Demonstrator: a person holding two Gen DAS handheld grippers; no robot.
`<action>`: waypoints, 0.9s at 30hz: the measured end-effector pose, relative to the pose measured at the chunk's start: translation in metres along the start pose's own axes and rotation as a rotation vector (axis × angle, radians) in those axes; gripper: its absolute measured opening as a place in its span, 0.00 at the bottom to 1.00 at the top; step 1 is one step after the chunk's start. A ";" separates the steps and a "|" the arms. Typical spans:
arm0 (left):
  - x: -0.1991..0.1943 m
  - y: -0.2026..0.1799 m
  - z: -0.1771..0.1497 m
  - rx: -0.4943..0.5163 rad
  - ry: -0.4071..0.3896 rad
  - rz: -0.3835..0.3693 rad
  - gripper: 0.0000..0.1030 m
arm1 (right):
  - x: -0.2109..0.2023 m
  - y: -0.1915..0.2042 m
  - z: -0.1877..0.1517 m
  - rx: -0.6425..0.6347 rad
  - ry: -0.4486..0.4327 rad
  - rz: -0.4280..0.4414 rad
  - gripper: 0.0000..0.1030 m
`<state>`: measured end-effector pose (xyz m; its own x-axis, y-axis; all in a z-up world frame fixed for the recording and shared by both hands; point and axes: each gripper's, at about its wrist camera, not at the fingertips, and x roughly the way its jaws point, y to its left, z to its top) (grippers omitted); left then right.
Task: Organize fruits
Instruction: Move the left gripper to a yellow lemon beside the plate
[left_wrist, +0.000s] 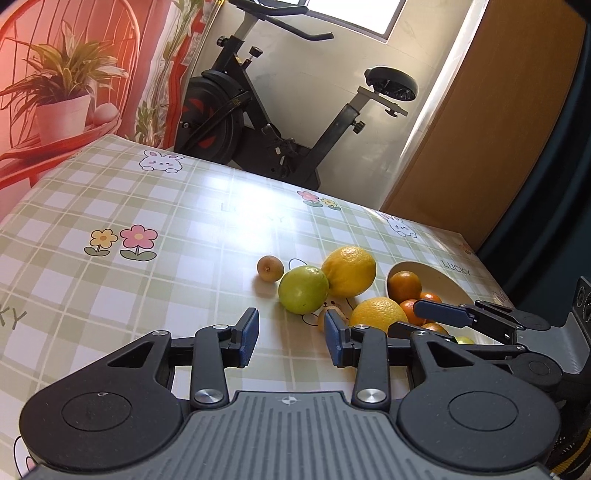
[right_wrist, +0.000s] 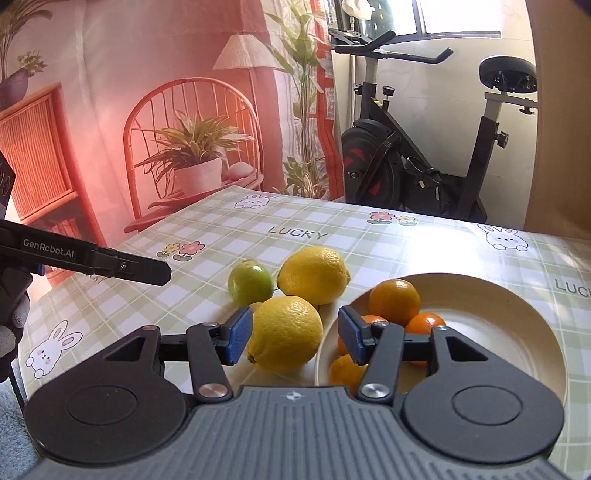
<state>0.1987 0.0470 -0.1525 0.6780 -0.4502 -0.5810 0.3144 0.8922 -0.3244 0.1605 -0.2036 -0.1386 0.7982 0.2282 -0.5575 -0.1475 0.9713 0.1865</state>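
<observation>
In the right wrist view a cream bowl holds several oranges. Beside it on the table lie two lemons, one near and one far, and a green fruit. My right gripper is open, its blue pads either side of the near lemon, not touching. In the left wrist view my left gripper is open and empty above the cloth, short of the green fruit, the far lemon, the near lemon and a small brown fruit. The bowl is at right.
The table wears a green checked cloth with bunnies and flowers. The right gripper's fingers reach over the bowl in the left wrist view. The left gripper's finger shows at left in the right wrist view. An exercise bike stands behind.
</observation>
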 end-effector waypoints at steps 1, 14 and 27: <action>0.000 0.003 -0.001 -0.007 0.000 0.002 0.40 | 0.005 0.004 0.001 -0.015 0.008 0.001 0.54; 0.012 0.007 -0.006 -0.057 0.014 -0.045 0.40 | 0.046 0.019 -0.006 -0.061 0.074 -0.056 0.66; 0.029 -0.018 -0.012 -0.054 0.074 -0.115 0.54 | 0.032 0.043 -0.030 -0.086 0.103 0.022 0.55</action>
<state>0.2046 0.0171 -0.1722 0.5882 -0.5529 -0.5901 0.3502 0.8319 -0.4305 0.1625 -0.1529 -0.1726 0.7304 0.2512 -0.6351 -0.2176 0.9670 0.1322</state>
